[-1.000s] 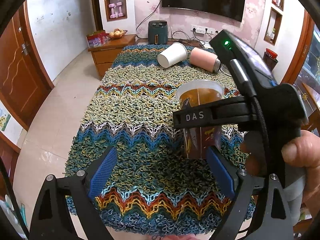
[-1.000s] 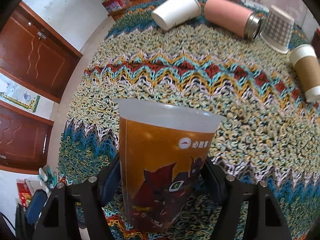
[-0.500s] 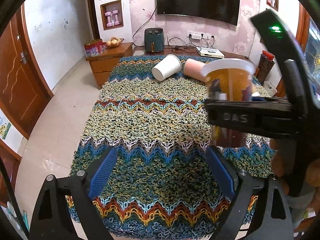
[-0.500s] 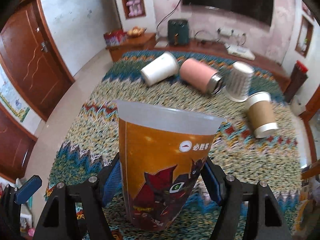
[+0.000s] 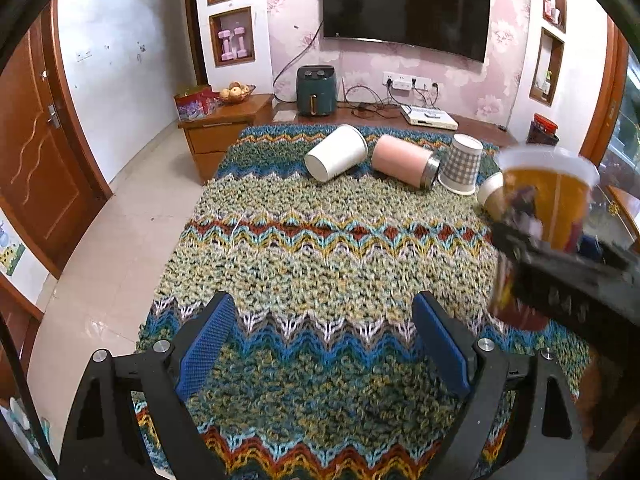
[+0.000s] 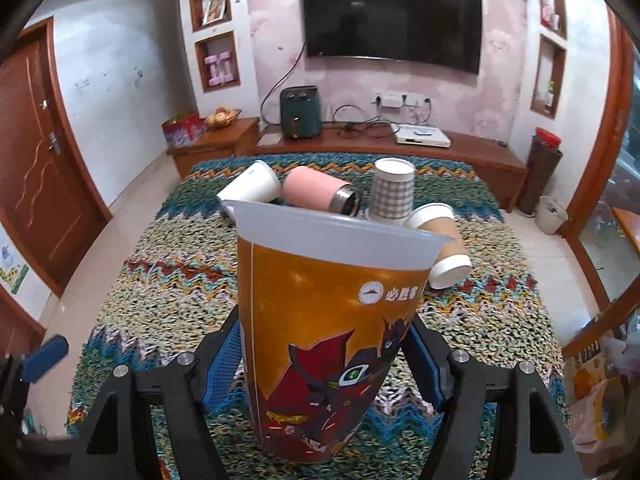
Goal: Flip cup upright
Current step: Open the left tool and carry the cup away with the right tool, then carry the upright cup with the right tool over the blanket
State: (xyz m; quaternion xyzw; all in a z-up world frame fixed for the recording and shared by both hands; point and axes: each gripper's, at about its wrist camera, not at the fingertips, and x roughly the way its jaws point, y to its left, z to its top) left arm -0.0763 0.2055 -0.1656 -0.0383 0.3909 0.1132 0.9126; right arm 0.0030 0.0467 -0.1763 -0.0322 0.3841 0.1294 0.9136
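My right gripper (image 6: 324,360) is shut on an orange plastic cup (image 6: 328,320) with a cartoon print and a clear rim. It holds the cup upright, mouth up, above the knitted cloth. The same cup (image 5: 540,208) shows at the right of the left wrist view, gripped by the black right gripper body (image 5: 572,284). My left gripper (image 5: 324,348) is open and empty, low over the near part of the cloth, to the left of the cup.
The zigzag knitted cloth (image 5: 320,240) covers the table. At its far end lie a white paper cup (image 5: 336,154), a pink flask (image 5: 404,160), an upside-down checked cup (image 5: 462,164) and a brown paper cup (image 6: 444,244). Tiled floor lies to the left.
The right gripper has lifted the orange cup and carried it right and away from the left gripper. Both views have tilted up toward the room. The left gripper stayed open.
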